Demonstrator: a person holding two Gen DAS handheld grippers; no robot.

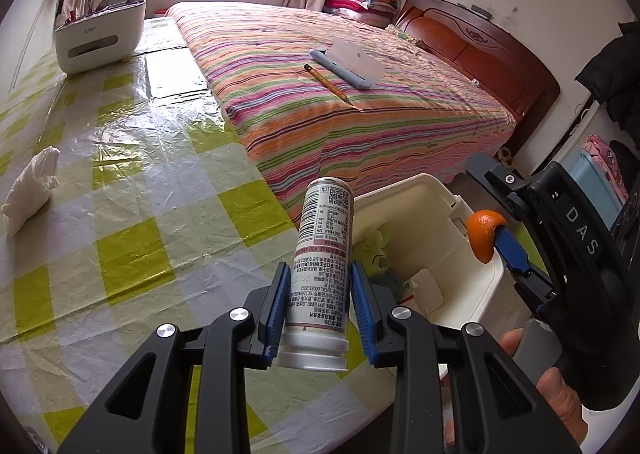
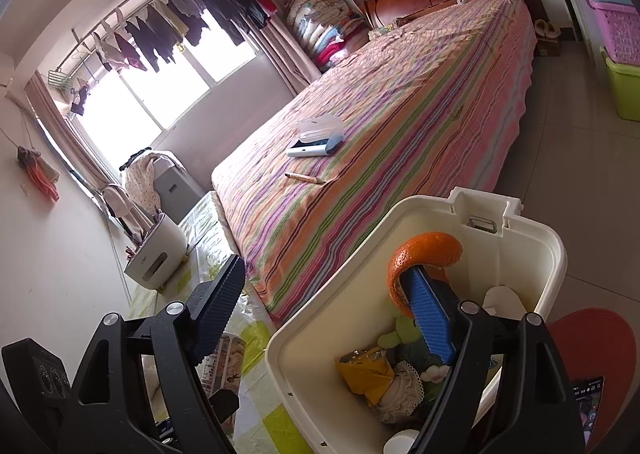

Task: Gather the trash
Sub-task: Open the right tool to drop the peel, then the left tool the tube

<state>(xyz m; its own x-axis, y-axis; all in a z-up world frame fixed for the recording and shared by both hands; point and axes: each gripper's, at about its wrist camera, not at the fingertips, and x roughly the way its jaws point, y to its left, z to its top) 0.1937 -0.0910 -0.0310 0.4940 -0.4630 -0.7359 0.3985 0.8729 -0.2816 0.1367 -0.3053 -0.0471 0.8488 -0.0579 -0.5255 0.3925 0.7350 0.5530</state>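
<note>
Trash first: your left gripper [image 1: 318, 308] is clenched on a white labelled bottle [image 1: 320, 274], cap end toward the camera, held over the checked tablecloth [image 1: 120, 213] just beside the cream bin [image 2: 400, 221]. Your right gripper [image 2: 328, 308] has its jaws spread wide, w/ a piece of orange peel [image 2: 424, 254] draped over one blue pad [image 2: 434, 318], above the bin's opening.

Risks, as I judge them:
- Peel looks hooked on the pad, not pinched, so it may not drop by itself. Shake too hard and it could land outside the rim.
- Bottle is gripped low near the cap (top-heavy); it could pivot or slip while you swing it over.
- Both tools crowd the same opening, so they could knock together.
- Crumpled tissue [image 1: 30, 189] sits well apart on the cloth; easy to forget.
</note>
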